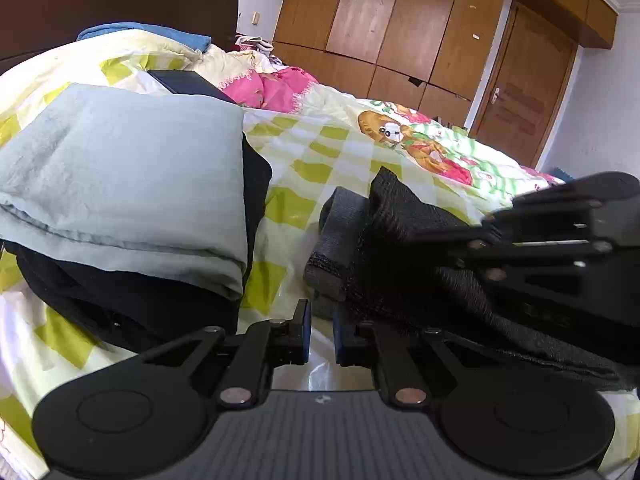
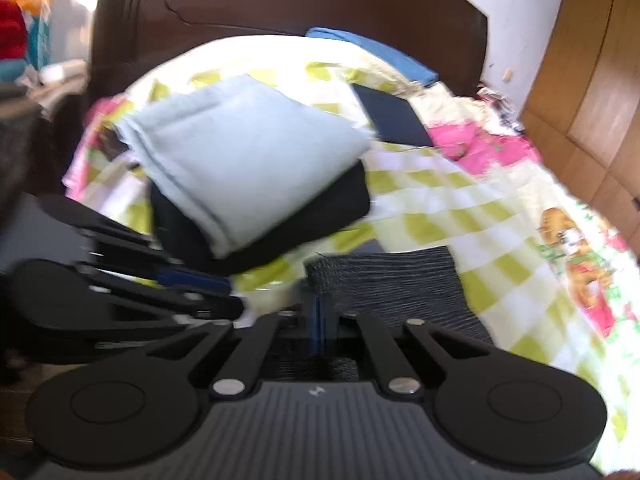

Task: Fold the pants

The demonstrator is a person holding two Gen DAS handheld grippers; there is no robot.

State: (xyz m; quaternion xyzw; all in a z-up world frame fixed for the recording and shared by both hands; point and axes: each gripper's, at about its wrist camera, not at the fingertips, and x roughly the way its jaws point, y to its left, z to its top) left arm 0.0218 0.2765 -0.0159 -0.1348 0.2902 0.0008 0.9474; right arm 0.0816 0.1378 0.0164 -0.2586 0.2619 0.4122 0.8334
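Dark grey pants (image 1: 400, 248) lie bunched on the checked bed sheet (image 1: 320, 152). In the left wrist view one edge is lifted toward my right gripper (image 1: 486, 228), which comes in from the right. In the right wrist view the right gripper (image 2: 319, 320) has its pads pressed together on the edge of the pants (image 2: 392, 284). My left gripper (image 1: 322, 334) sits just left of the pants' hem. Its jaws are a narrow gap apart, with only sheet showing between them. It also shows at the left (image 2: 228, 292).
A folded pale green garment (image 1: 132, 184) rests on a folded black one (image 2: 320, 208) to the left of the pants. Behind them lie a dark flat box (image 1: 188, 82), pink fabric (image 1: 276, 86) and blue cloth (image 1: 152, 34) by the headboard (image 2: 320, 0). A wooden wardrobe (image 1: 400, 20) stands beyond the bed.
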